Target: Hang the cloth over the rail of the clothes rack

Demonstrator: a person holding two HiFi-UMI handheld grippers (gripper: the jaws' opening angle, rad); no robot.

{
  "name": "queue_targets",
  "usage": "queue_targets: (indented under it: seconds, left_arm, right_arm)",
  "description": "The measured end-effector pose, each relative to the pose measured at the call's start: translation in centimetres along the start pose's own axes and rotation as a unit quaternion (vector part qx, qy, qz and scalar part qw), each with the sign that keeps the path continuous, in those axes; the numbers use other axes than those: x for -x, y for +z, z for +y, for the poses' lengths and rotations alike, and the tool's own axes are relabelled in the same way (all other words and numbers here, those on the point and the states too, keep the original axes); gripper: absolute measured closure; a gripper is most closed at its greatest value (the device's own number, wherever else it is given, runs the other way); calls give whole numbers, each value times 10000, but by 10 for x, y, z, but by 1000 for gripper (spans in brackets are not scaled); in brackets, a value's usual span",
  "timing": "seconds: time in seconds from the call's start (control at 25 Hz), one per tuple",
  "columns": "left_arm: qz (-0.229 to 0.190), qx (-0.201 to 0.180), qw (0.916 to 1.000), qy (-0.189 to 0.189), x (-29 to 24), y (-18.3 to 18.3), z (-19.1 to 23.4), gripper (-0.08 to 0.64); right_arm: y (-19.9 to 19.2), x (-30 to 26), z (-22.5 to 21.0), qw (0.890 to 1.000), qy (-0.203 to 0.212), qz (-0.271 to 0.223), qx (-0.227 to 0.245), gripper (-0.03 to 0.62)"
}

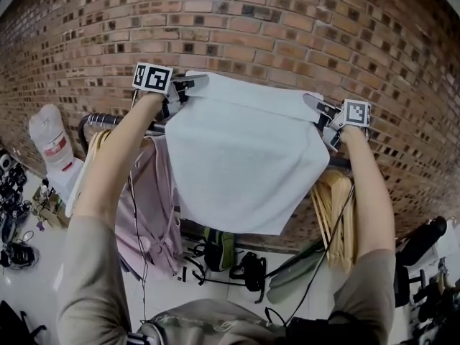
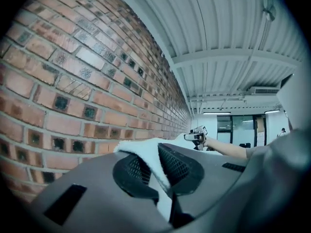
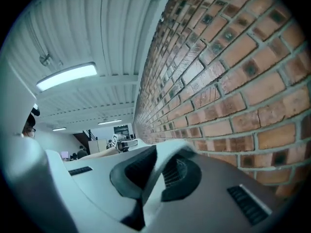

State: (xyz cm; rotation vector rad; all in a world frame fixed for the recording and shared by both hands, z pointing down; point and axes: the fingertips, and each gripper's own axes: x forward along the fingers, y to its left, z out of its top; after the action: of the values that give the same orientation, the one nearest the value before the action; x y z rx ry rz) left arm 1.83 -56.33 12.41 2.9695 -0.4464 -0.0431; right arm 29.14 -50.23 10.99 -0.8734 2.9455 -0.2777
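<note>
- My left gripper (image 1: 185,86) is clamped on one top corner of the white cloth (image 1: 244,164); in the left gripper view its jaws (image 2: 158,161) sit together with a fold of the cloth (image 2: 141,152) pinched between them.
- My right gripper (image 1: 318,106) bites the opposite top corner; in the right gripper view the jaws (image 3: 156,168) are pressed onto a band of the cloth (image 3: 177,147) that runs up out of them.
- Each gripper shows in the other's view across the cloth's top edge: the right gripper (image 2: 197,136) on an outstretched arm, the left gripper (image 3: 124,142) small in the distance.
- The cloth hangs spread between the two grippers, raised in front of the brick wall (image 1: 287,20), its top edge almost level and its lower edge sagging to a loose point.
- The rail (image 1: 108,119) of the clothes rack runs behind the cloth, below the grippers; I cannot tell whether the fabric touches it.
- A pink garment (image 1: 147,207) hangs on the rail just left of the cloth, partly behind it.
- A bunch of bare wooden hangers (image 1: 334,214) hangs on the rail to the right, under the right gripper.
- A green and black backpack (image 1: 219,250) sits on the pale floor under the rack.
- A ribbed ceiling (image 2: 218,23) spans the room above.
</note>
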Motion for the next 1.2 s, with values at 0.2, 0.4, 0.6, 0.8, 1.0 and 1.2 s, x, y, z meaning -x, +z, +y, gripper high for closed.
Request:
queue_targets:
  seconds: [0.2,0.4,0.6,0.8,1.0,1.2]
  left_arm:
    - [217,333,9992,-64,-2,-12,4,541]
    - [538,275,9977,-295,-4,-25,-7,541]
    - [358,317,9976,-501,-1,-21,-16,531]
    - [557,517,9957,-528,-7,-33,-19,344]
    - [708,580,9945,-507,-9,-41,-22,232]
    - [879,533,9931,-571,-10,-46,-26,232]
  right_arm:
    - [-12,-6,2,9996,11,195,-195,571]
    - [-23,-14,11,9986,134,504,22,571]
    - [-22,-14,14,9990,121,418,-43,568]
    - [-30,-13,4,9980,-213,551,-226,321]
    - [-32,-1,-13,9934,-936,604,-282,254]
    - [-35,-10,0,9956,-512,772,-161,229]
